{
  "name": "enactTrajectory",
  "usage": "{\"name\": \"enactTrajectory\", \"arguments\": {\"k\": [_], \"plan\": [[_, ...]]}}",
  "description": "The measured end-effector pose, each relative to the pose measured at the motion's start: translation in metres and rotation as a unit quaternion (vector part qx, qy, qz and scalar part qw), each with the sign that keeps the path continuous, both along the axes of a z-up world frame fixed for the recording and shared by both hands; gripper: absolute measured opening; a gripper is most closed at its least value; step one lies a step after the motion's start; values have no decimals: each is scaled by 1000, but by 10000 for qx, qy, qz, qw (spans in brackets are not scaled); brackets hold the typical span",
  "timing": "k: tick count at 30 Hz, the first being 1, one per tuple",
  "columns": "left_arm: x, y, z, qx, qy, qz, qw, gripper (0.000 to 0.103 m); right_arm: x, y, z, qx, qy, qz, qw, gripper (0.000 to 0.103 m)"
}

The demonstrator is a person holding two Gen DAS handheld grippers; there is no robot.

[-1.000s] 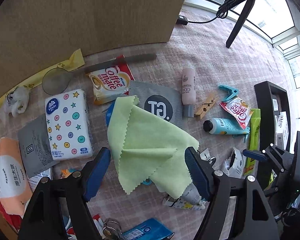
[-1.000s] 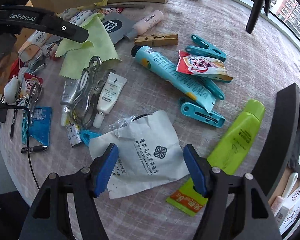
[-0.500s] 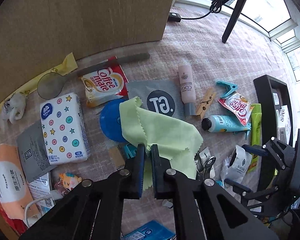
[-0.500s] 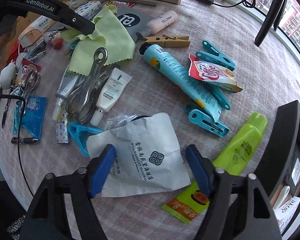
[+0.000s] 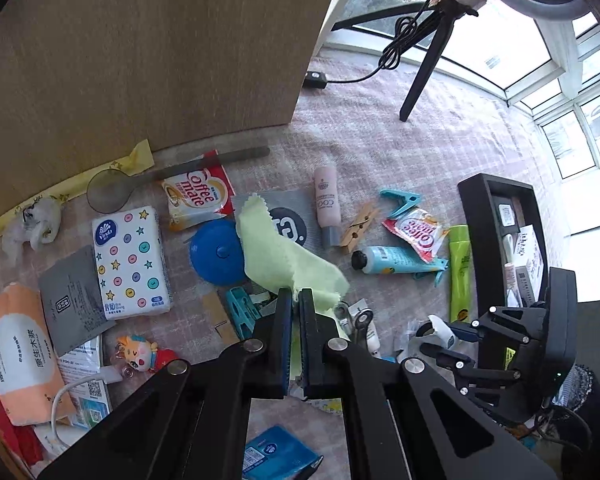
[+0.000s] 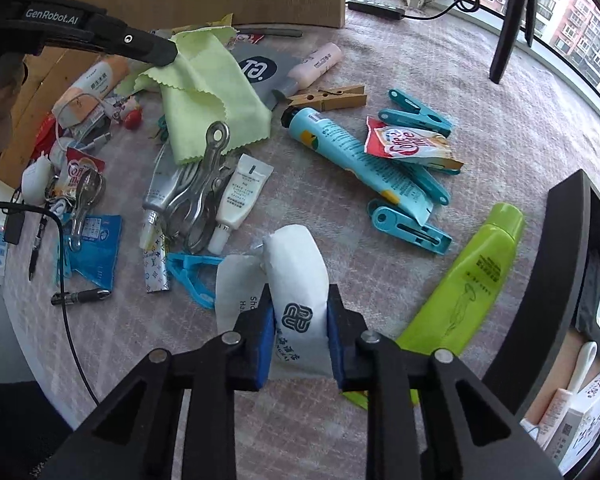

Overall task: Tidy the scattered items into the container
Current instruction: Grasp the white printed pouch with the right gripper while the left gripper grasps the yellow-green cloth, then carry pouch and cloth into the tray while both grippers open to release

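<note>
left gripper pinching green cloth, right gripper just closing, squeezing white packet, metal clip perhaps overlapping cloth

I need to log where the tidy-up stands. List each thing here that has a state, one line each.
Left claw: shut on the green cloth.
Green cloth: pinched at one edge, the rest draped over the clutter.
Right claw: shut on the white packet; its jaws have just been closing.
White packet: squeezed, bulging up between the pads.
Black container: open, already holding a few items.
Blue tube: capped, lying flat.
</note>
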State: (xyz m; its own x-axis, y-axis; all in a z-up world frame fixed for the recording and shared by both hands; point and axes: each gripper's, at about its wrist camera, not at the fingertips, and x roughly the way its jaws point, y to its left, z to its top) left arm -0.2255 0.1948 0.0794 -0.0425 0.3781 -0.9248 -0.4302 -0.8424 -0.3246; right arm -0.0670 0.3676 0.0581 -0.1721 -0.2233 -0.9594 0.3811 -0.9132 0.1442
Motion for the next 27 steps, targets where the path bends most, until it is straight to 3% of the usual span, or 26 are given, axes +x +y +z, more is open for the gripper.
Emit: {"name": "enactTrajectory", "arguments": {"k": [7,15,20,27], "plan": [[5,8,35,179,301,-110,9993,3,-2,26,25,-425,132,-483,9978,19],[38,59,79,546,553,-756,9941,3,13,82,61,-1060,499,-1560,9808,19],[75,118,101,878,602,-1400,9844,3,43,143,77,-963,824,-2283,9653,20],[138,217,115,1294,514,-2275,9638,3,107,242,102,-311,1054,-3380,9347,20]]}}
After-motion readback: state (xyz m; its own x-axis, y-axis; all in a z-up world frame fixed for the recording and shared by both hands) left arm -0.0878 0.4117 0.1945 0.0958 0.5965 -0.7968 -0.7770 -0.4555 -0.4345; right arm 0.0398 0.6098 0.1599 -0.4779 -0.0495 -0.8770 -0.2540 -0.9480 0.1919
